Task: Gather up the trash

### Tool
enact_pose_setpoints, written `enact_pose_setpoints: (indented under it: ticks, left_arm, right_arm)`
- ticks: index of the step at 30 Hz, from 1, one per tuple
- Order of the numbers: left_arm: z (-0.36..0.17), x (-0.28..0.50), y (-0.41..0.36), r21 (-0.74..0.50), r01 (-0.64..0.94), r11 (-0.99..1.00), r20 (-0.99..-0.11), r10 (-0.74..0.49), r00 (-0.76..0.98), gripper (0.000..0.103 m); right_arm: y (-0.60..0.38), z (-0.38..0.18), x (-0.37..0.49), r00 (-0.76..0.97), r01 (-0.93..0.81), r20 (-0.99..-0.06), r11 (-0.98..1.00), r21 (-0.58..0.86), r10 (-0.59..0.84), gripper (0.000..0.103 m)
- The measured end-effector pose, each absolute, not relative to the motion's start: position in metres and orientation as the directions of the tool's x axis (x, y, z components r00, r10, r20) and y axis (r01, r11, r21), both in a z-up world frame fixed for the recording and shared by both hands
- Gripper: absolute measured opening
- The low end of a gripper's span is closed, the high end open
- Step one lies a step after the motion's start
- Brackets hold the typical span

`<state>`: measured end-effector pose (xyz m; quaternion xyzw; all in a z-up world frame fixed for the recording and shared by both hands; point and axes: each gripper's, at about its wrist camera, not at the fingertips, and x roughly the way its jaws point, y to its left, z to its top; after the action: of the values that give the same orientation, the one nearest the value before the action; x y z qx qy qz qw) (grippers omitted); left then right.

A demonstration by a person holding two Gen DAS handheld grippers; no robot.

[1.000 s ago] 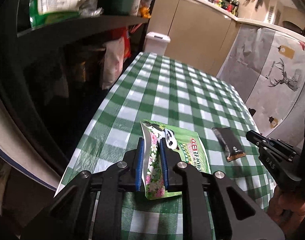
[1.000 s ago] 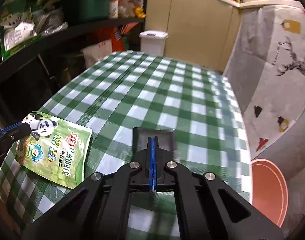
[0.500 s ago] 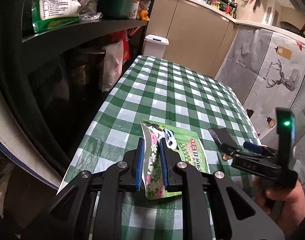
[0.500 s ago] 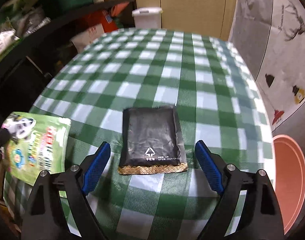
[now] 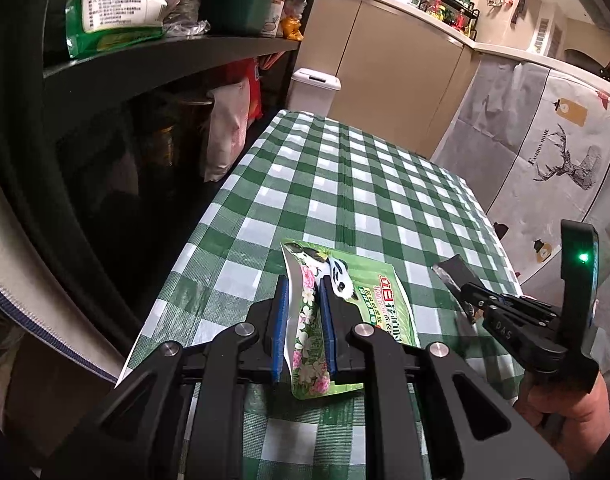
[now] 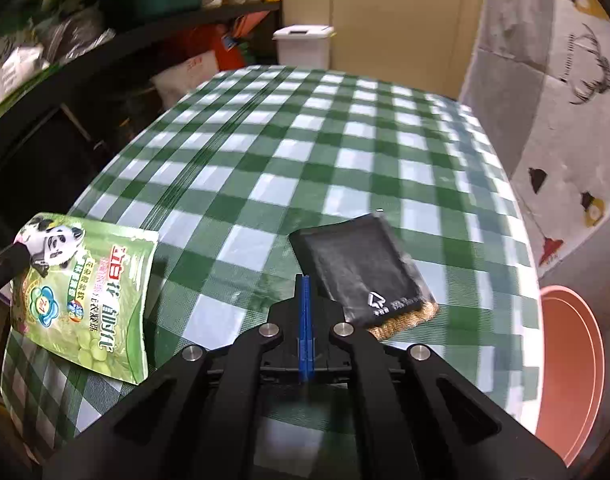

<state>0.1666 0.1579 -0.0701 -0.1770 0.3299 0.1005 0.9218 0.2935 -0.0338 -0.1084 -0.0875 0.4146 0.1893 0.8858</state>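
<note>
On the far left stands a dark shelf (image 5: 153,56) stacked with bags and a green box. Beyond the far end of the surface (image 5: 345,184), which wears a green and white check cloth, stands a white lidded bin (image 5: 315,90).

At the near left edge of the surface the left tool (image 5: 303,280) is clamped on a green panda-printed pouch (image 5: 369,300): its blue pads (image 5: 281,320) pinch the pouch's curled-up left edge, while the rest of the pouch lies flat on the cloth. From the right wrist view the same pouch (image 6: 85,300) lies at the left with the tip of that tool on its panda corner.

To the right of the pouch, well apart from it, a black wrapper (image 6: 361,268) with a gold-patterned end sits tilted, one end raised off the cloth. The right tool (image 6: 305,284) has its blue pads pressed together; the wrapper's corner lies just beside and right of the pads, and I cannot tell whether any of it is pinched. A hand (image 5: 573,412) grips that tool's handle at the lower right.

Past the right edge of the surface, lower down, is a salmon-pink basin (image 6: 565,368).
</note>
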Motion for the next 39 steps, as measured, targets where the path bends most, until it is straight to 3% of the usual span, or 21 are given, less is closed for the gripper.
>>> enact_pose_setpoints:
  ticks: [9,11,12,13,19,27,29,31,35,37,39]
  left_arm:
    - [-0.060,0.159,0.153,-0.278,-0.289,0.916,-0.628,0.054,0.776,0.015]
    - [-0.060,0.159,0.151,-0.293,-0.288,0.912,-0.632,0.042,0.774,0.015]
    - [-0.060,0.159,0.150,-0.285,-0.284,0.915,-0.632,0.044,0.774,0.016]
    - [-0.060,0.159,0.147,-0.273,-0.281,0.920,-0.631,0.050,0.774,0.016]
    - [-0.065,0.162,0.147,-0.256,-0.277,0.926,-0.637,0.054,0.769,0.016]
    - [-0.070,0.168,0.153,-0.257,-0.290,0.922,-0.644,0.061,0.763,0.016]
    - [-0.072,0.168,0.153,-0.256,-0.293,0.921,-0.647,0.062,0.760,0.016]
    - [-0.074,0.169,0.154,-0.257,-0.295,0.920,-0.652,0.061,0.756,0.016]
    - [-0.074,0.169,0.152,-0.262,-0.295,0.919,-0.652,0.057,0.756,0.016]
    - [-0.073,0.169,0.151,-0.256,-0.289,0.922,-0.648,0.058,0.759,0.016]
    - [-0.072,0.168,0.151,-0.259,-0.289,0.922,-0.645,0.058,0.762,0.016]
  right_arm:
    - [-0.056,-0.089,0.283,0.583,-0.419,-0.759,0.907,0.025,0.290,0.002]
    - [-0.055,-0.094,0.288,0.568,-0.422,-0.776,0.906,0.012,0.275,0.021]
    - [-0.055,-0.096,0.291,0.572,-0.411,-0.778,0.912,0.000,0.258,0.063]
    - [-0.056,-0.098,0.293,0.586,-0.400,-0.771,0.916,-0.008,0.249,0.083]
    - [-0.055,-0.118,0.319,0.537,-0.438,-0.807,0.899,-0.018,0.245,0.076]
    - [-0.055,-0.131,0.330,0.496,-0.473,-0.823,0.881,0.010,0.276,0.078]
    - [-0.056,-0.130,0.328,0.503,-0.482,-0.816,0.876,0.009,0.285,0.072]
    - [-0.057,-0.129,0.327,0.512,-0.487,-0.808,0.874,0.007,0.292,0.052]
    - [-0.058,-0.125,0.323,0.526,-0.503,-0.801,0.864,-0.021,0.287,0.039]
    - [-0.054,-0.122,0.317,0.547,-0.521,-0.792,0.851,-0.069,0.270,0.025]
    - [-0.055,-0.117,0.315,0.558,-0.520,-0.784,0.851,-0.077,0.270,0.019]
